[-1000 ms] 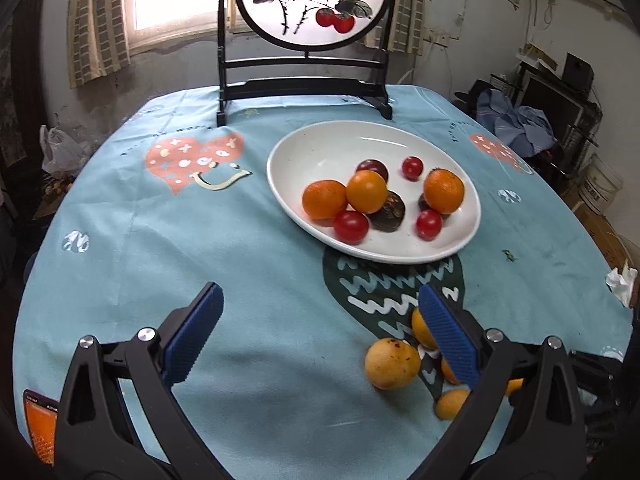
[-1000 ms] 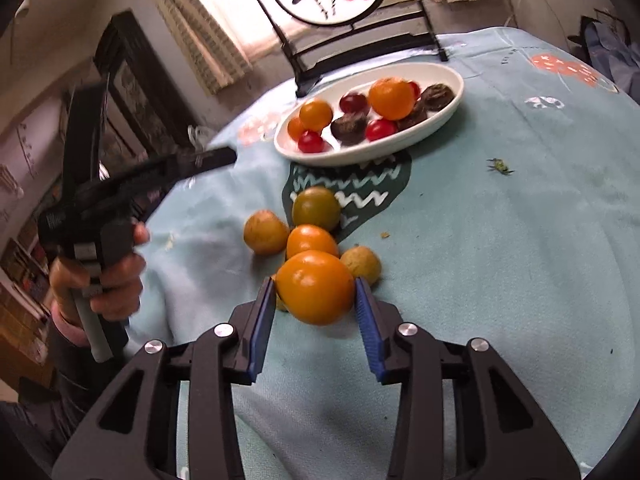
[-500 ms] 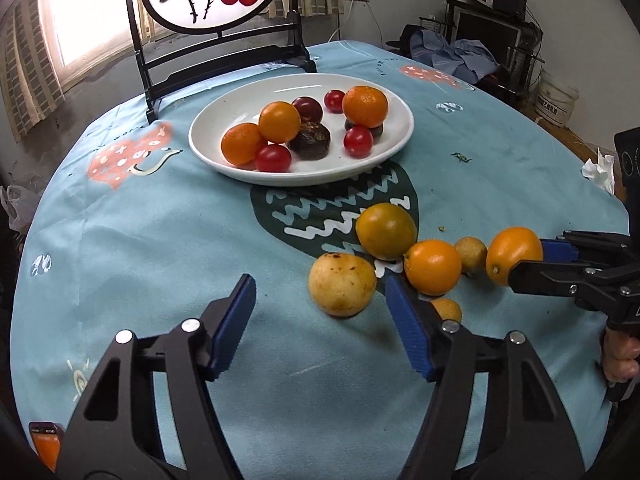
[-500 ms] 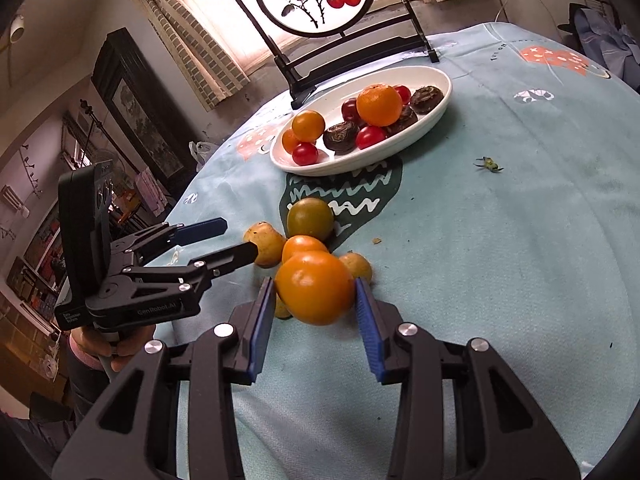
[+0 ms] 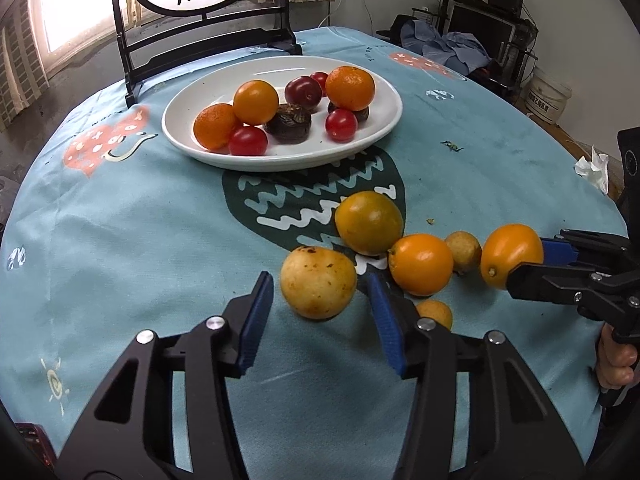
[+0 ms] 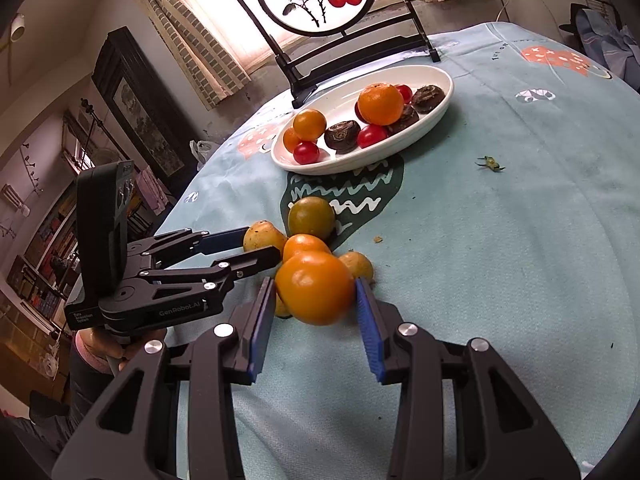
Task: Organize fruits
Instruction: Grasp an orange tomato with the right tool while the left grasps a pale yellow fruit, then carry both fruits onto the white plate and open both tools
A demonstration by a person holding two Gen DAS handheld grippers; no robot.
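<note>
Fruit sorting over a blue tablecloth (image 5: 120, 220)

Right gripper (image 6: 316, 296) clenched on an orange (image 6: 314, 292), beside the loose pile; left gripper (image 5: 320, 300) released, pads flanking a speckled yellow fruit (image 5: 318, 284) without visible contact; beyond, white plate (image 5: 384, 128) already loaded with oranges, tomatoes and dark fruit

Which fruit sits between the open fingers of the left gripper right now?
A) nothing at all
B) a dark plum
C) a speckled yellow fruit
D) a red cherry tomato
C: in the left wrist view the speckled yellow fruit lies on the tablecloth between the spread fingers of the left gripper, with gaps on both sides, while the right gripper grips an orange.
</note>
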